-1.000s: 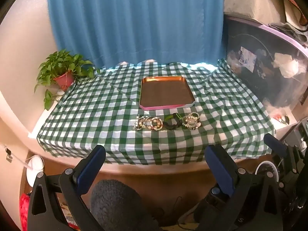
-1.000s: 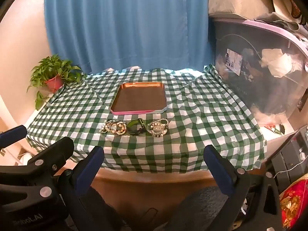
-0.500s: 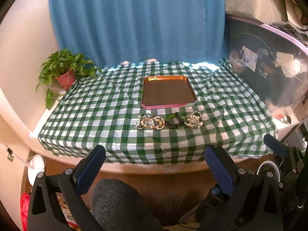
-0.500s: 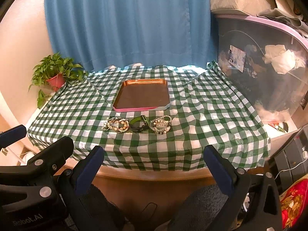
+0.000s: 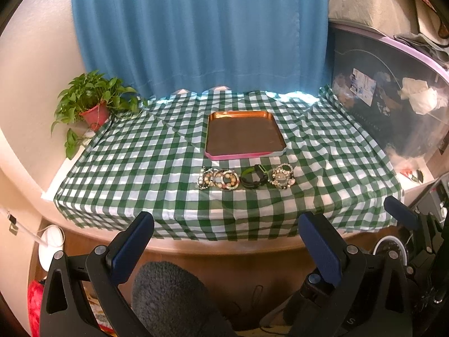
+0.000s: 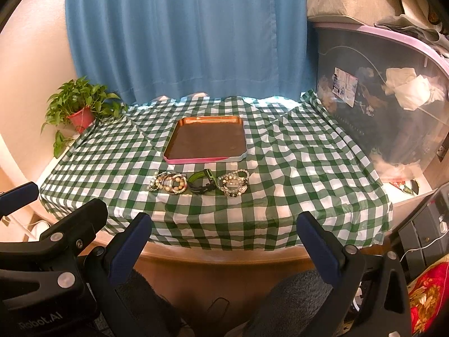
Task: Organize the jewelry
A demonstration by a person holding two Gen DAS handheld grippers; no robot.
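A row of jewelry lies on the checked cloth in front of a pink-rimmed tray [image 5: 244, 155] [image 6: 206, 159] with a dark bare floor. From left: beaded bracelets [image 5: 220, 179] [image 6: 169, 182], a black and green band [image 5: 254, 178] [image 6: 202, 182], a pearl and bead bracelet [image 5: 281, 177] [image 6: 234, 183]. My left gripper [image 5: 227, 241] hangs open below the table's front edge, well short of the jewelry. Beside it, my right gripper [image 6: 224, 238] is open too, with nothing between its fingers.
The table [image 5: 140, 168] carries a green and white checked cloth. A potted plant [image 5: 91, 104] stands at the back left corner. A blue curtain [image 5: 196, 28] hangs behind. A clear storage bin [image 6: 378, 98] with a purple lid stands at the right.
Both grippers have drifted slightly nearer and higher toward the table, so the jewelry and tray look a little larger. Nothing on the table has moved.
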